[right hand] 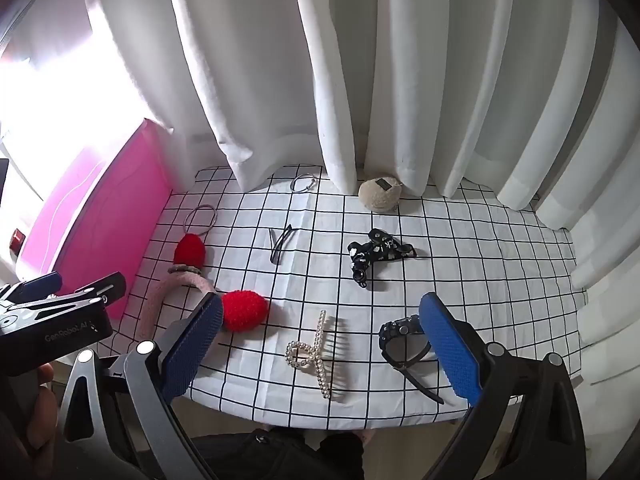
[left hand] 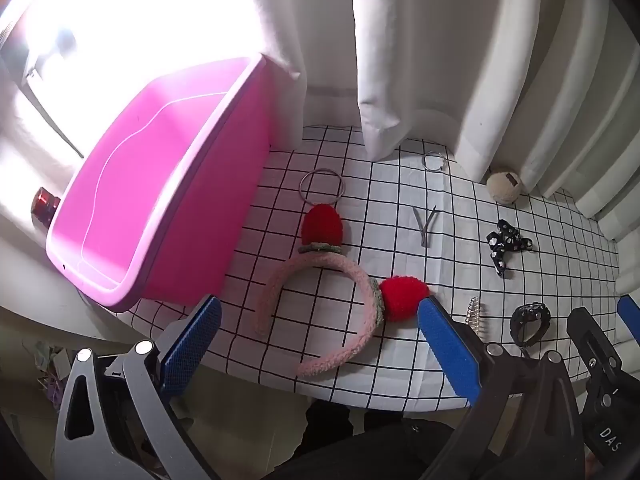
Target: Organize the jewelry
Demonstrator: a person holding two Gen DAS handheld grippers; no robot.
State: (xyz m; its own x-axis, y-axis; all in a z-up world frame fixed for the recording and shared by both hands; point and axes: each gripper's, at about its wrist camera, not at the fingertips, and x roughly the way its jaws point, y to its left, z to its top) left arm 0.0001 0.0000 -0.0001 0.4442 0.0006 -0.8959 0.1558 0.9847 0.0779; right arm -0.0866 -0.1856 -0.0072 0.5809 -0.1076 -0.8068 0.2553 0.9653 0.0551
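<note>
Pink plastic forms the bin point(left hand: 168, 184) that stands at the left end of the table, on the edge of a white cloth with a black grid point(left hand: 400, 272), in front of white curtains point(left hand: 440, 60). Jewelry and hair pieces lie scattered over the cloth, none of them in the bin. A pink knitted headband point(left hand: 320, 320) with two red pom-poms lies just beside the bin, and a thin hair tie point(left hand: 321, 186) sits at its far end. Farther back a small metal ring point(left hand: 433, 161) lies near the curtain hem, with a beige fuzzy ball point(right hand: 379, 195) to its right. A dark hairpin point(right hand: 280, 246) lies mid-cloth, and a black patterned bow point(right hand: 376, 254) well to its right. Near the front edge a pearl claw clip point(right hand: 316, 354) lies beside a black watch point(right hand: 404, 344). The left gripper point(left hand: 320, 332) hangs above the headband with its blue pads wide apart, holding nothing. The right gripper point(right hand: 322, 344) hovers over the clip and watch, its jaws likewise spread wide and empty, its right pad covering part of the watch in the right wrist view
</note>
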